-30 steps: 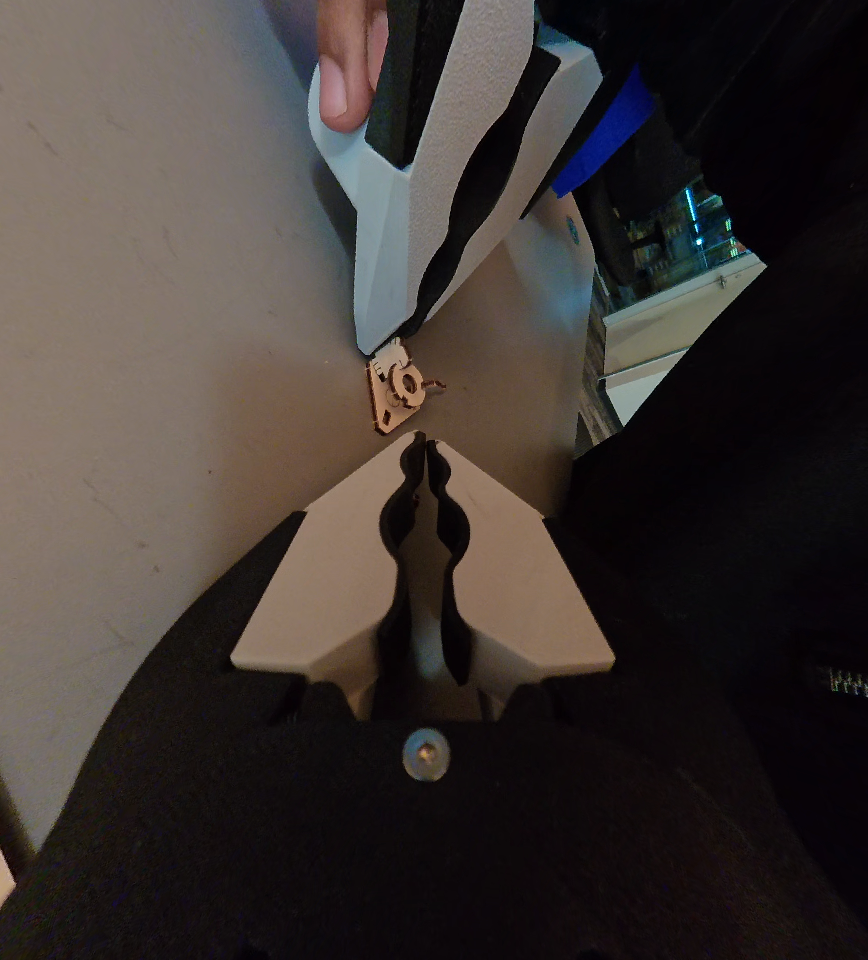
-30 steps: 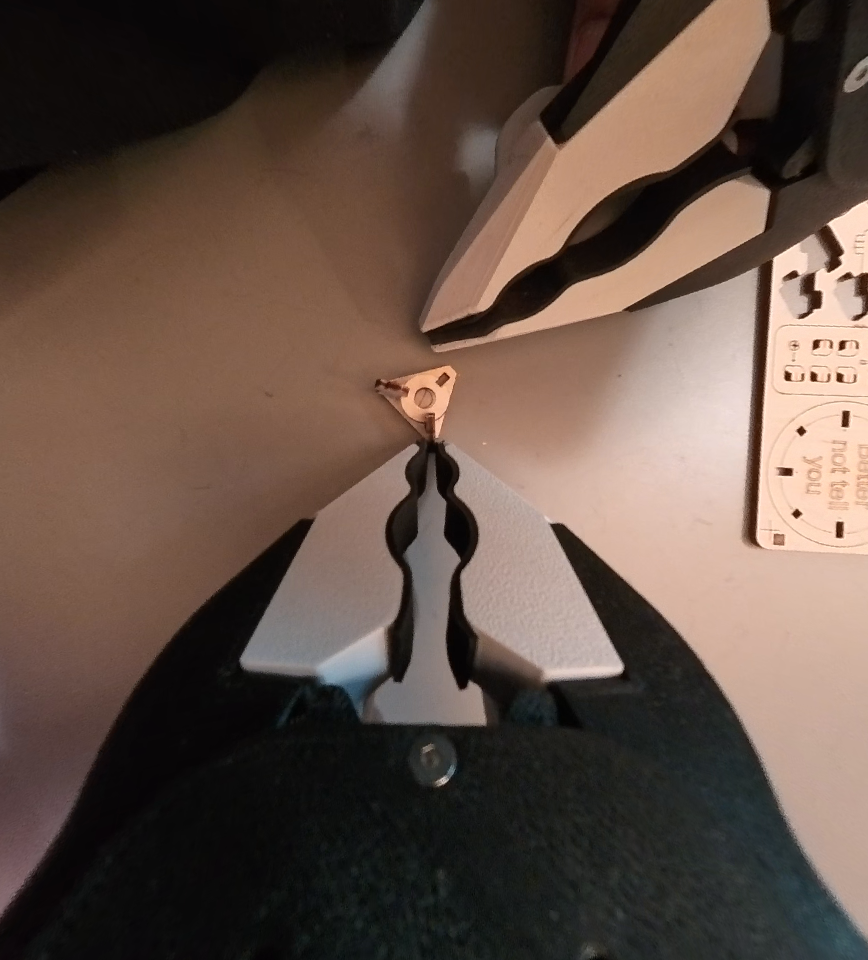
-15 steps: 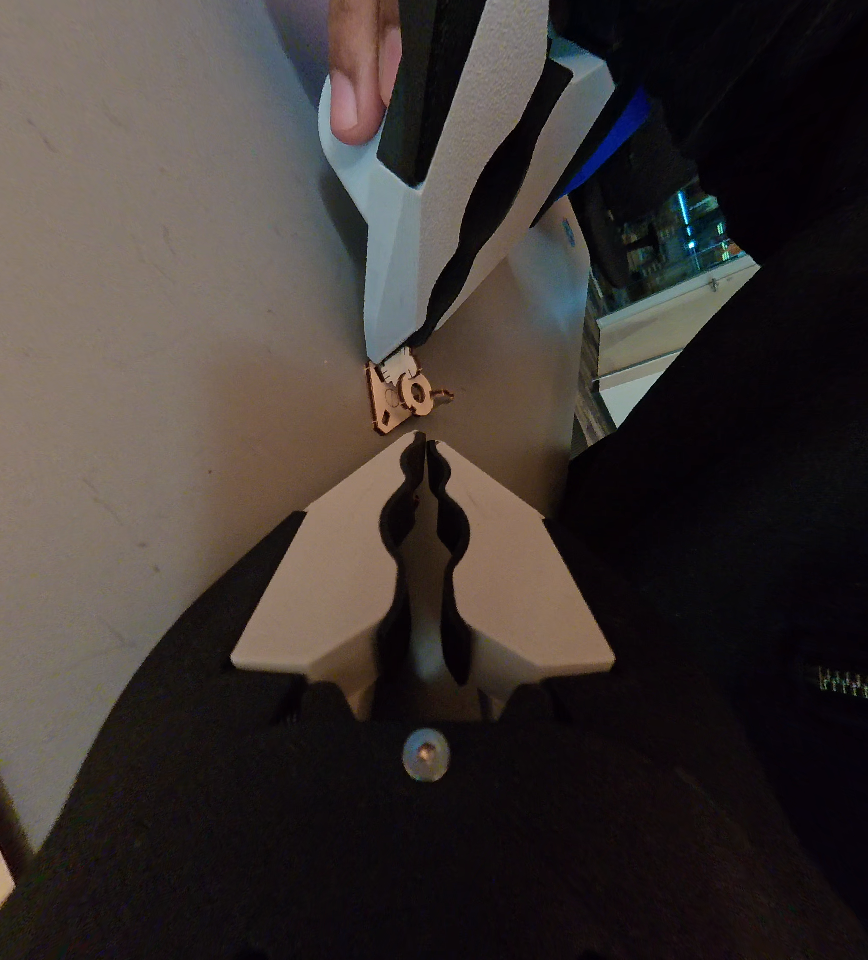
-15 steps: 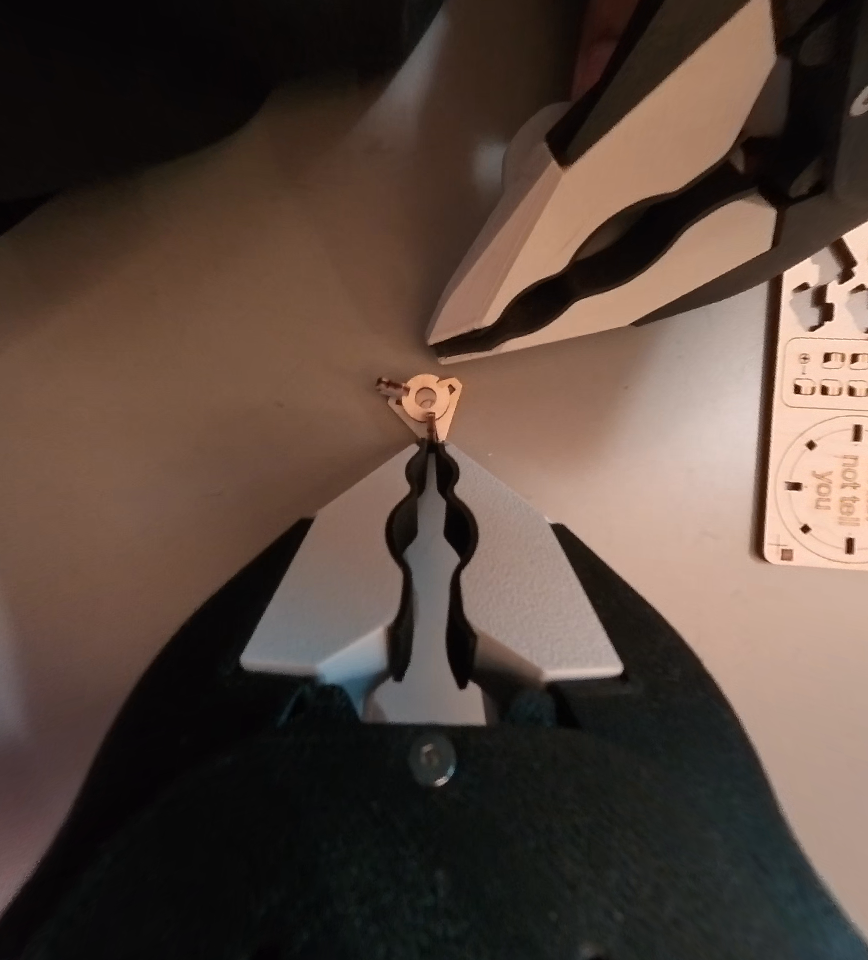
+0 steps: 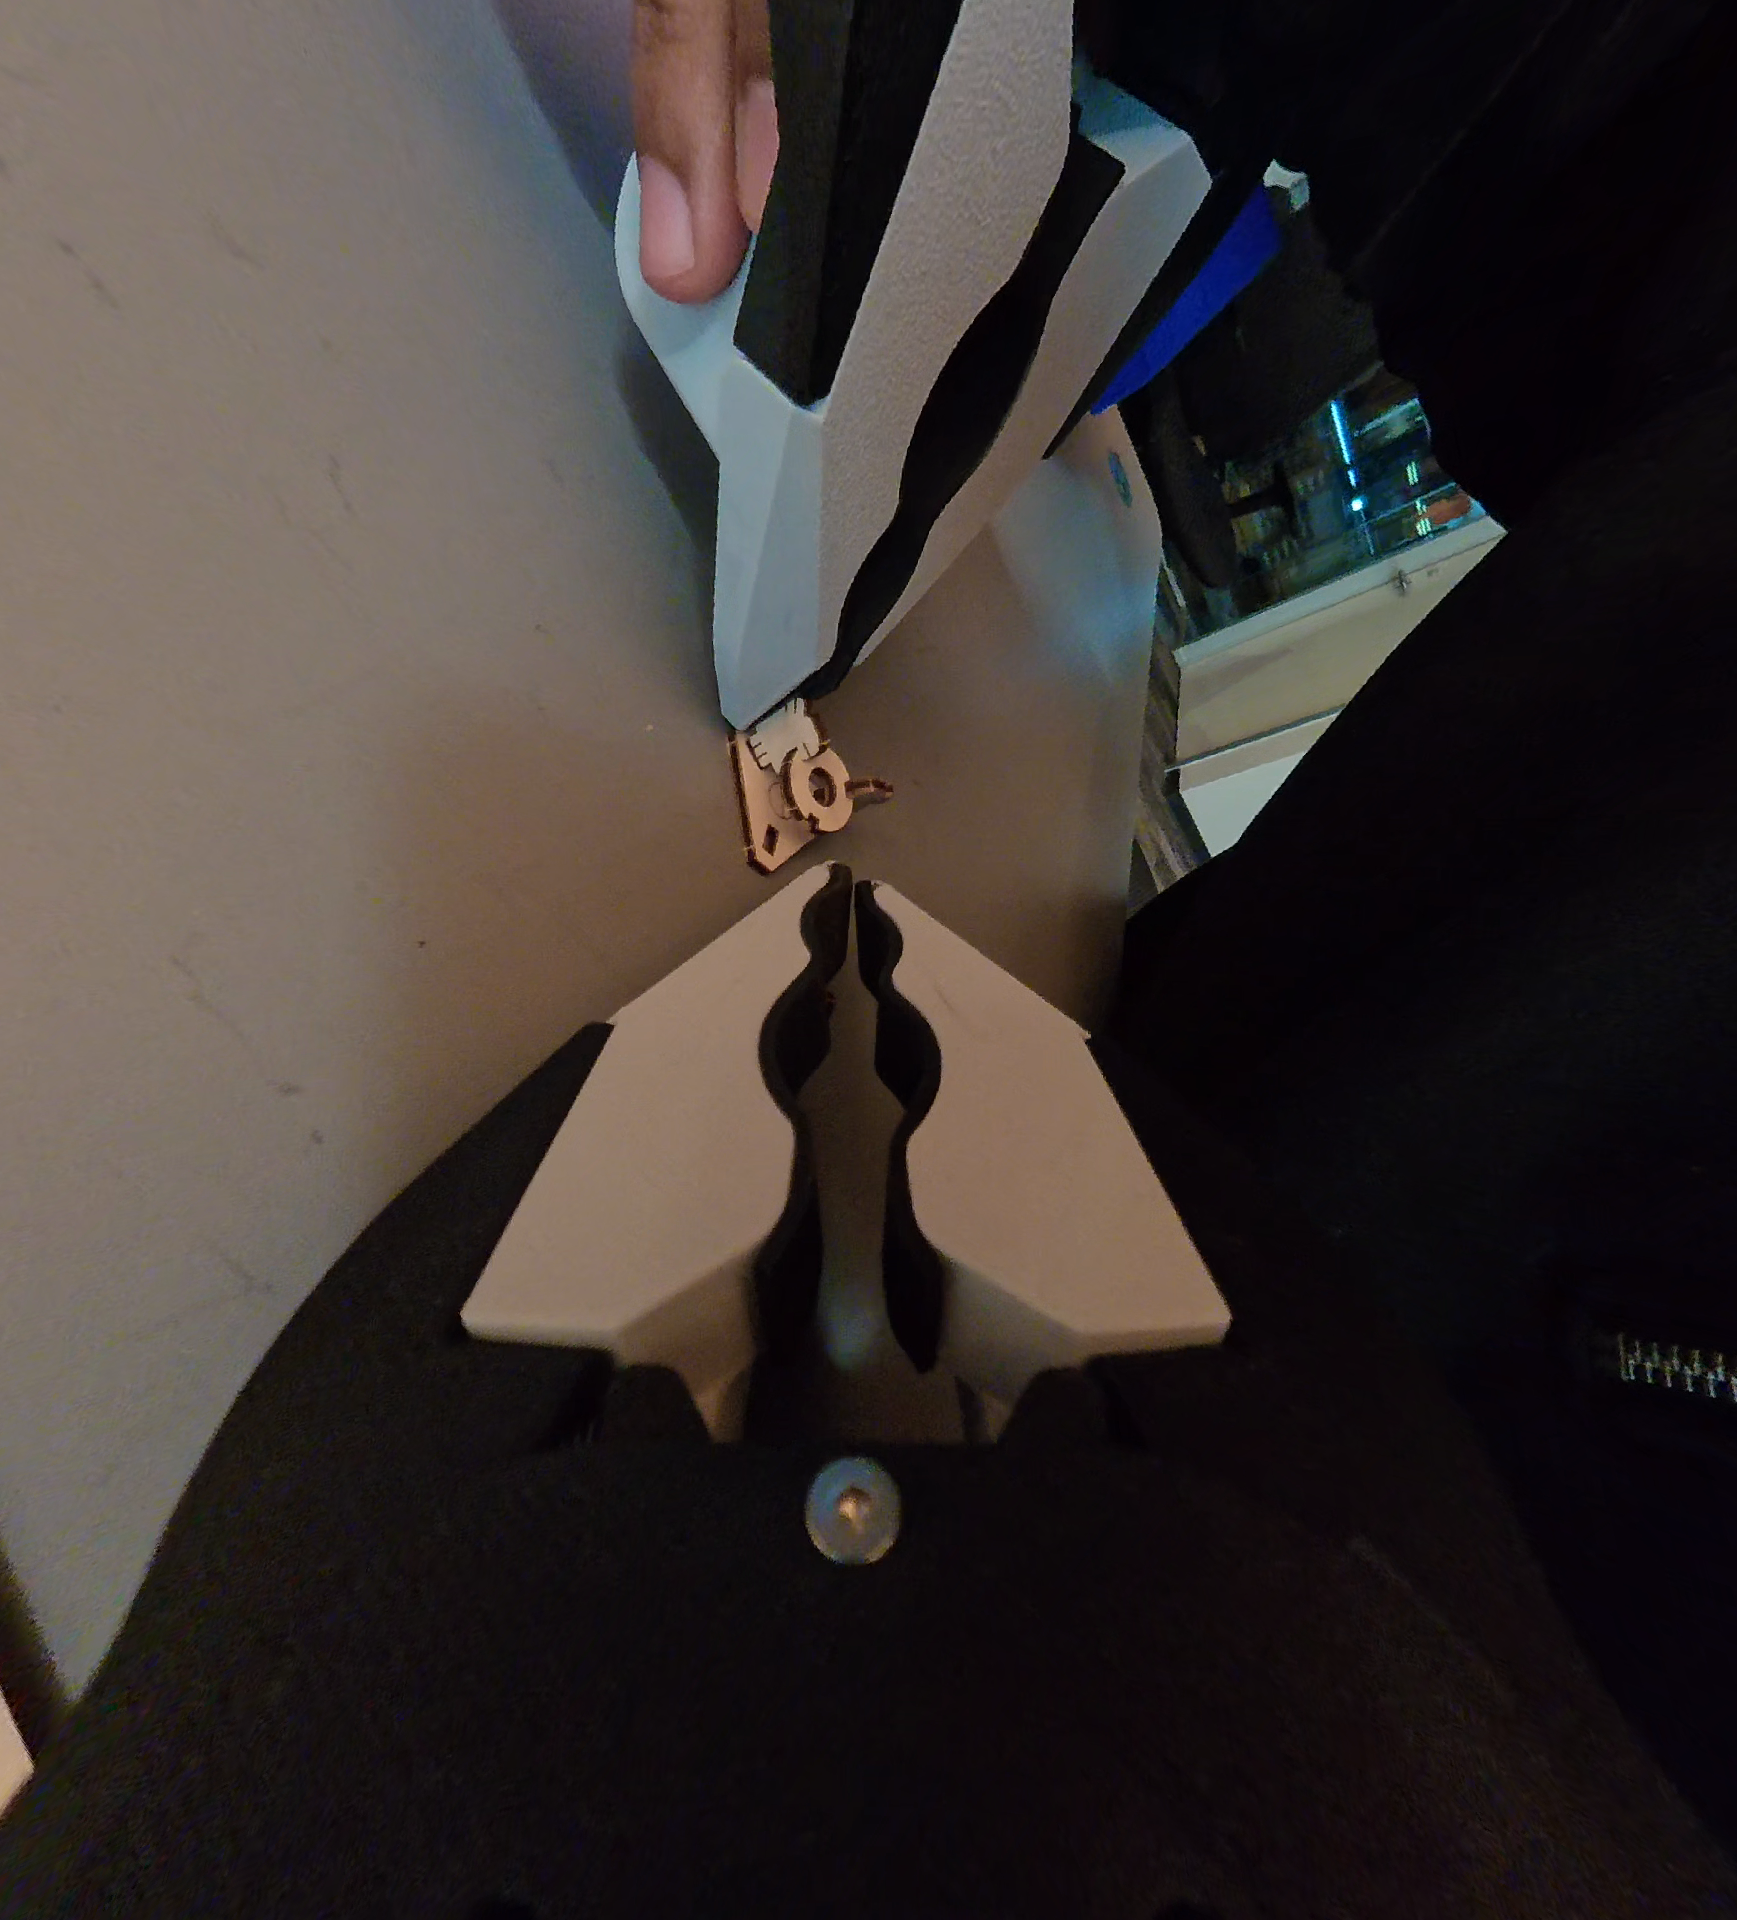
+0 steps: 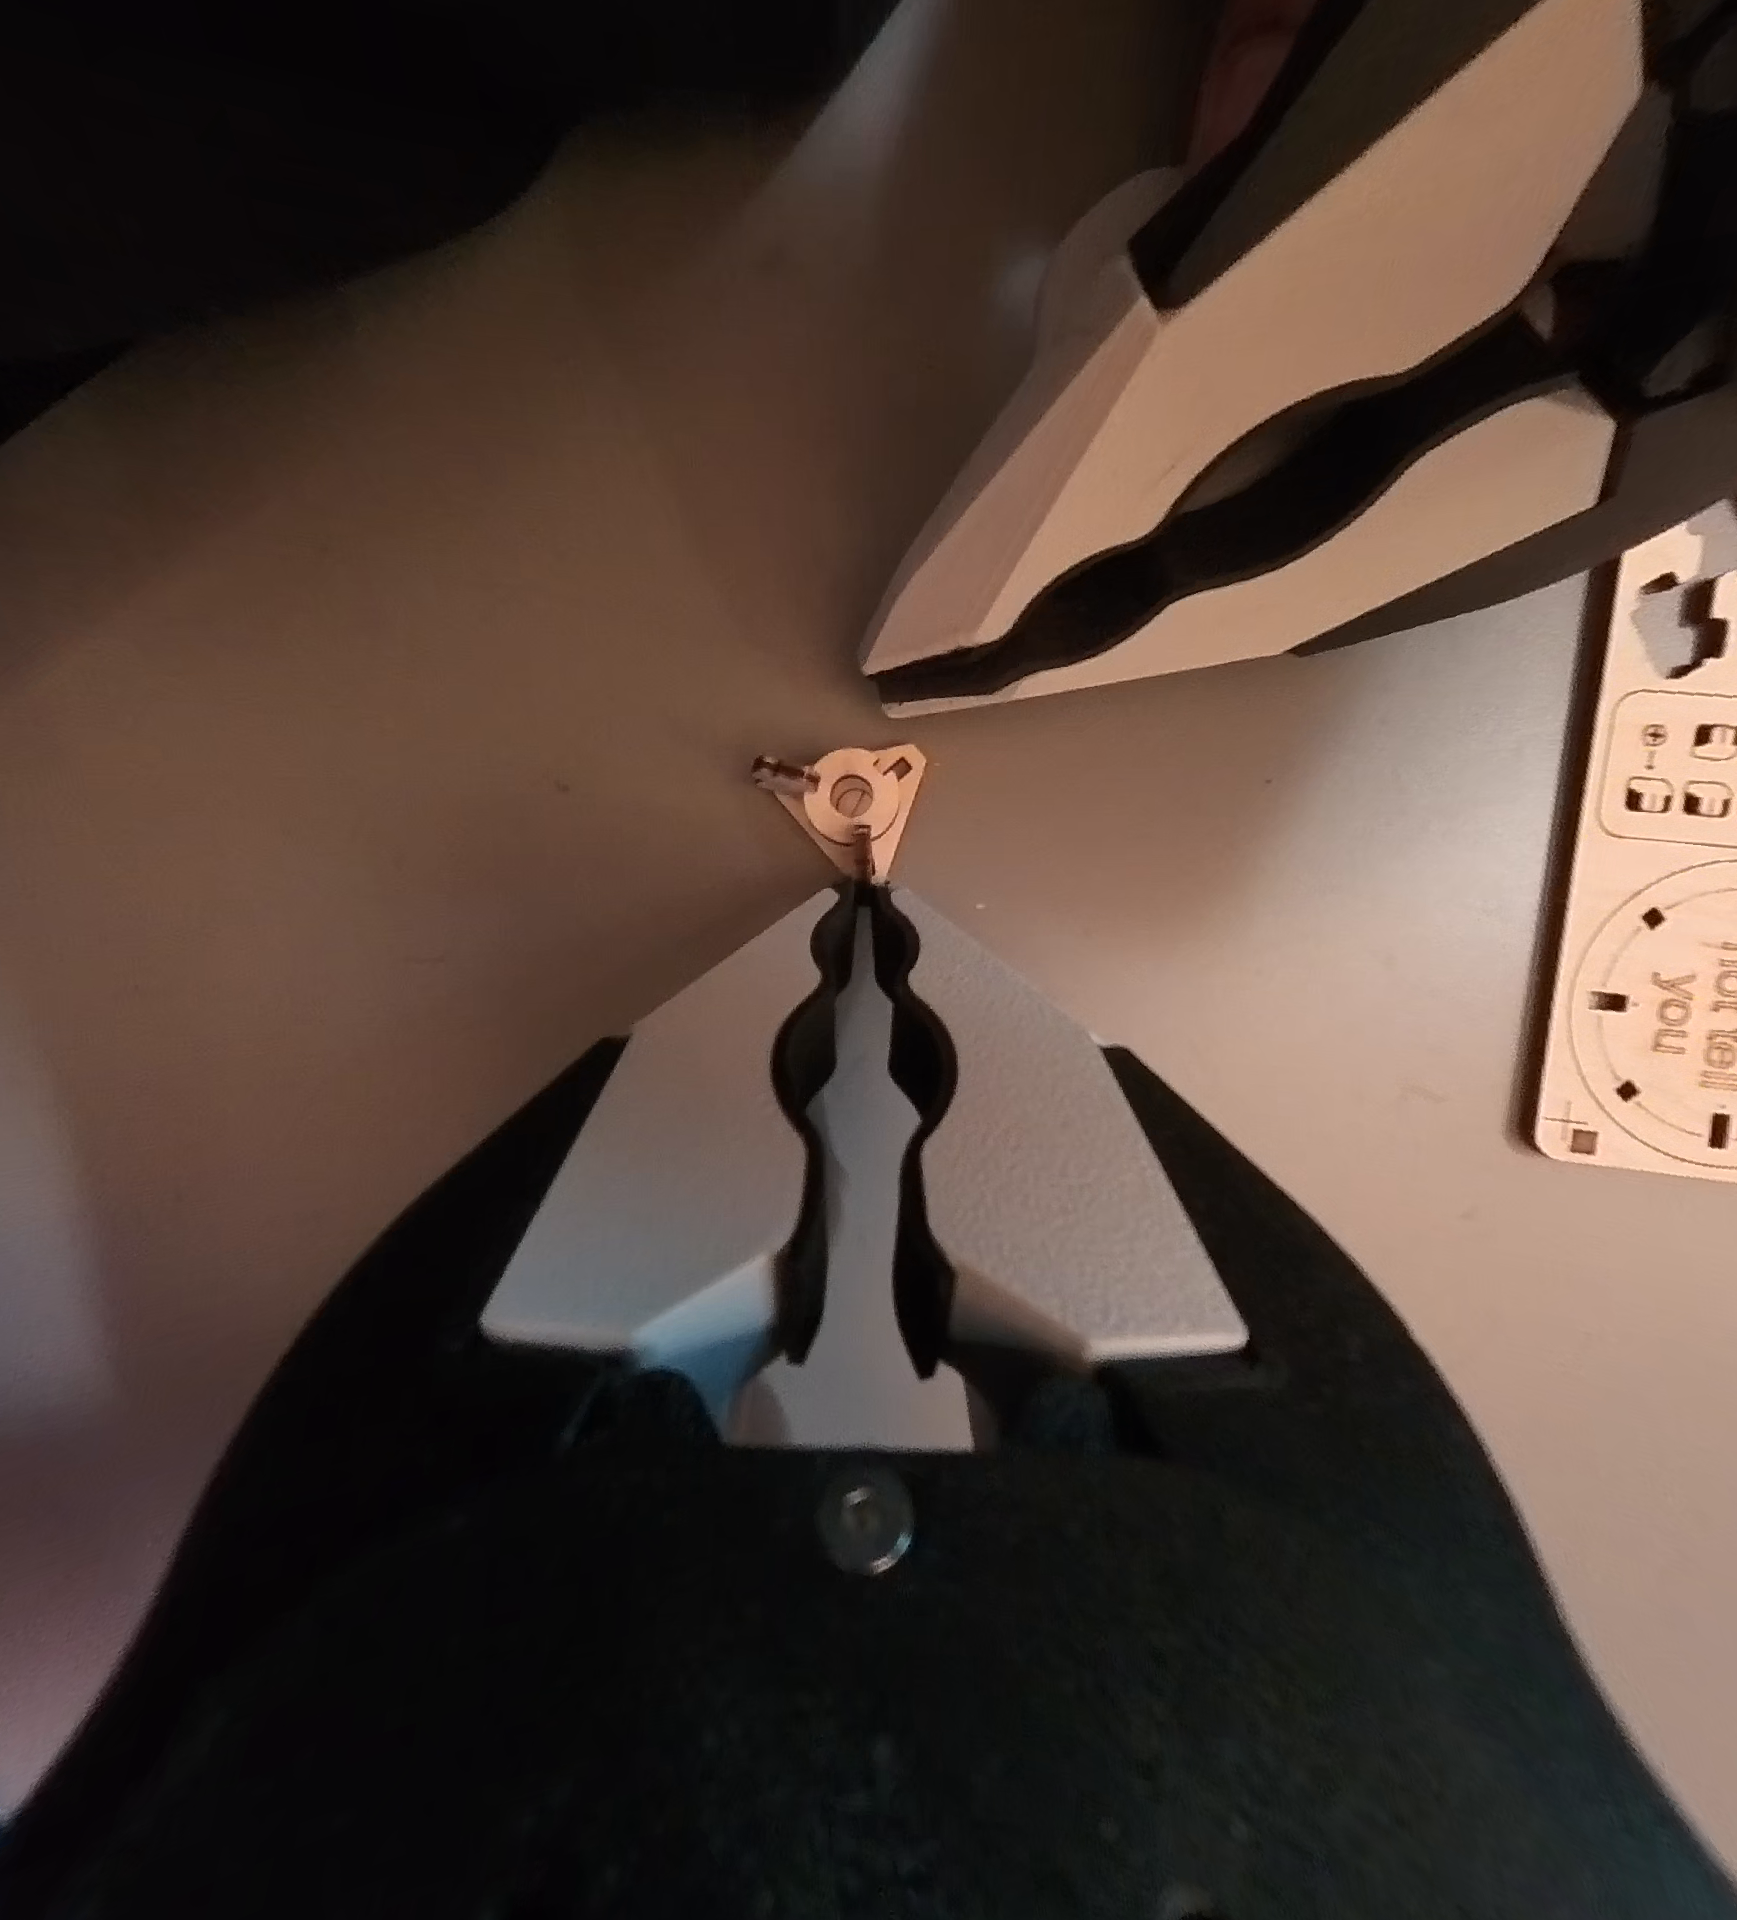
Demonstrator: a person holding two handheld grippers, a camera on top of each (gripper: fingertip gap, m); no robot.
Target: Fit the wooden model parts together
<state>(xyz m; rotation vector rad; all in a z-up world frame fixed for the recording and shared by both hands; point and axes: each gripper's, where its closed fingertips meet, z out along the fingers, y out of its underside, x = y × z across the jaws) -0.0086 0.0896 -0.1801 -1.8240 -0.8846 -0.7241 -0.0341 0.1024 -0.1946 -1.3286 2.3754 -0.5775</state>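
Note:
A small triangular wooden plate with a ring on it (image 5: 791,805) lies on the grey table (image 5: 220,623). A thin peg (image 5: 869,790) sticks out of its side. My right gripper (image 5: 776,717) comes down from above, shut on a small pale toothed wooden piece (image 5: 786,743) that touches the plate's far corner. In the right wrist view that piece (image 6: 862,860) shows edge-on between my right gripper's tips (image 6: 859,888) and the plate (image 6: 864,795). My left gripper (image 5: 848,878) is shut just short of the plate's near corner; it also shows in the right wrist view (image 6: 890,691).
A pale wooden sheet of cut-out parts (image 6: 1695,935) lies at the right. A person's finger (image 5: 698,156) rests on the right gripper's body. Dark clothing with a zipper (image 5: 1716,1382) fills the right side, and the table edge (image 5: 1139,727) lies beyond the plate. Left and right tips are no more than a few centimetres apart.
My right gripper has brought the toothed piece down against the plate's corner. The ring has turned a little. Both grippers have stayed shut.

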